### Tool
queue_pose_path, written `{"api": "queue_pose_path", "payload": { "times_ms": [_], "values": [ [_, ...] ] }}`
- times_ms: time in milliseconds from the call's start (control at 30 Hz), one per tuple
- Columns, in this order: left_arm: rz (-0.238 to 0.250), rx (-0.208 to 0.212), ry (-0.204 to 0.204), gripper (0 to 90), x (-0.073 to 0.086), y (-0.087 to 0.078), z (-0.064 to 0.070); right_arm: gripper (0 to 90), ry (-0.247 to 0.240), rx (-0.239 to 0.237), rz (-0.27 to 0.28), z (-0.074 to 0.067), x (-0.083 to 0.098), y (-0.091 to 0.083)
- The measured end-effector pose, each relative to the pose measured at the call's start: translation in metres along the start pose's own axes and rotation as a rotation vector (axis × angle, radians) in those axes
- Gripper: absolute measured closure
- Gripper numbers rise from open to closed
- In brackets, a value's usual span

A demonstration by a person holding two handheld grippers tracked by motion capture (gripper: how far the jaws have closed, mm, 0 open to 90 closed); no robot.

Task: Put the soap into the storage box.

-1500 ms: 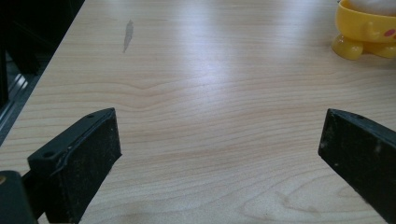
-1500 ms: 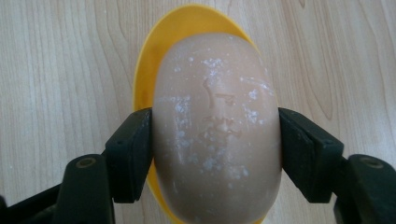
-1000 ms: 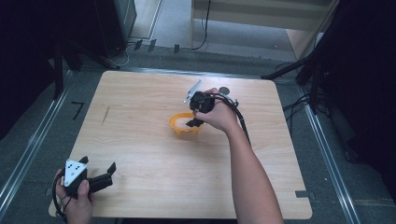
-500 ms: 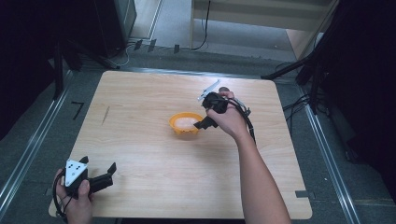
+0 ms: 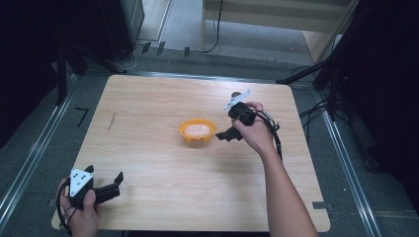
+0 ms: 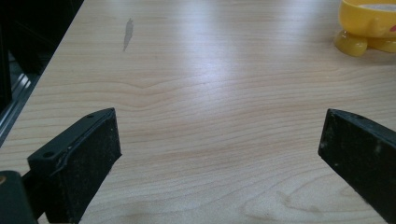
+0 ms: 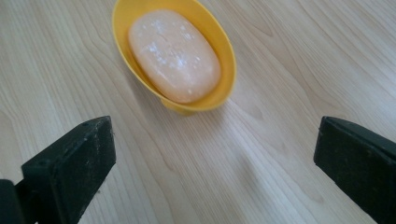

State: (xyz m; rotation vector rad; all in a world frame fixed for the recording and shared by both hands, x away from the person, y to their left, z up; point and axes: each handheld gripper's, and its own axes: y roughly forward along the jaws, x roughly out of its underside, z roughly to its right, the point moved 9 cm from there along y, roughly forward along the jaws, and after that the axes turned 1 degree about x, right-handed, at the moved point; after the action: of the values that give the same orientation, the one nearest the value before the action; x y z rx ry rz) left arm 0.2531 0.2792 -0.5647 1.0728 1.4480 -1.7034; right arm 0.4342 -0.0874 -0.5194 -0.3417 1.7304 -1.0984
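A yellow soap dish (image 5: 185, 130) stands at the middle of the wooden table (image 5: 148, 98), with a pale orange bar of soap (image 5: 198, 129) lying in it. Just right of the dish, my right gripper (image 5: 225, 136) is open; its jaws have just been opening and nothing is between them. In the right gripper view the soap (image 7: 173, 53) and dish (image 7: 205, 103) lie beyond the spread right gripper (image 7: 215, 158). At the table's near left corner my left gripper (image 5: 104, 174) rests open and holds nothing. The left gripper view looks over the left gripper (image 6: 219, 149) to the dish (image 6: 369, 28) at the far right.
A small dark streak (image 5: 112, 121) marks the table left of the dish. Metal rails (image 5: 34, 148) run along the table's sides. Cables (image 5: 217, 29) and dark stands (image 5: 326, 74) are on the floor beyond the far edge.
My right gripper has drawn back to the right from above the dish, and its jaws have spread. The left hand has stayed put.
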Motion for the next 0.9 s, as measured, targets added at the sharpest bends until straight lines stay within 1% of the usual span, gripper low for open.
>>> {"api": "queue_pose_path", "payload": {
  "times_ms": [33, 67, 100, 133, 233, 300, 400, 533, 667, 700, 767, 833, 900],
  "values": [
    [0.0, -0.001, 0.0, 0.0, 0.0, 0.0, 0.0, 0.0, 0.006, 0.009, 0.002, 0.001, 0.002, -0.002],
    [0.0, 0.0, 0.0, 0.0, 0.0, 0.0, 0.0, 0.0, 0.017, 0.009, 0.005, 0.001, 0.003, -0.003],
    [0.0, -0.001, 0.0, 0.0, 0.0, 0.0, 0.0, 0.0, 0.017, 0.011, 0.014, 0.002, 0.005, -0.005],
    [0.0, -0.001, 0.0, 0.0, 0.0, 0.0, 0.0, 0.0, 0.034, 0.014, 0.02, 0.002, 0.007, -0.007],
    [-0.003, -0.001, 0.002, 0.0, 0.0, 0.0, 0.0, 0.0, 0.039, 0.015, 0.019, 0.002, 0.014, -0.012],
    [-0.003, -0.002, 0.002, 0.0, 0.0, 0.0, 0.0, 0.0, 0.037, 0.029, 0.008, 0.002, 0.02, -0.014],
    [-0.003, -0.002, 0.003, 0.0, 0.0, 0.0, 0.0, 0.0, 0.058, 0.038, 0.026, 0.002, 0.027, -0.02],
    [-0.003, -0.002, 0.004, 0.0, 0.0, 0.0, 0.0, 0.0, 0.073, 0.036, 0.013, 0.0, 0.039, -0.022],
    [-0.001, -0.002, 0.003, 0.0, 0.0, 0.0, 0.0, 0.0, 0.075, 0.042, 0.005, -0.002, 0.05, -0.024],
    [-0.003, -0.004, 0.004, 0.0, 0.0, 0.0, 0.0, 0.0, 0.076, 0.045, 0.008, -0.002, 0.053, -0.025],
    [-0.001, -0.003, 0.007, 0.0, 0.0, 0.0, 0.0, 0.0, 0.096, 0.044, 0.012, -0.003, 0.058, -0.026],
    [-0.003, -0.004, 0.005, 0.0, 0.0, 0.0, 0.0, 0.0, 0.095, 0.056, 0.009, -0.002, 0.064, -0.026],
    [0.0, -0.002, 0.002, 0.0, 0.0, 0.0, 0.0, 0.0, 0.115, 0.055, 0.026, -0.003, 0.07, -0.028]
  ]
}}
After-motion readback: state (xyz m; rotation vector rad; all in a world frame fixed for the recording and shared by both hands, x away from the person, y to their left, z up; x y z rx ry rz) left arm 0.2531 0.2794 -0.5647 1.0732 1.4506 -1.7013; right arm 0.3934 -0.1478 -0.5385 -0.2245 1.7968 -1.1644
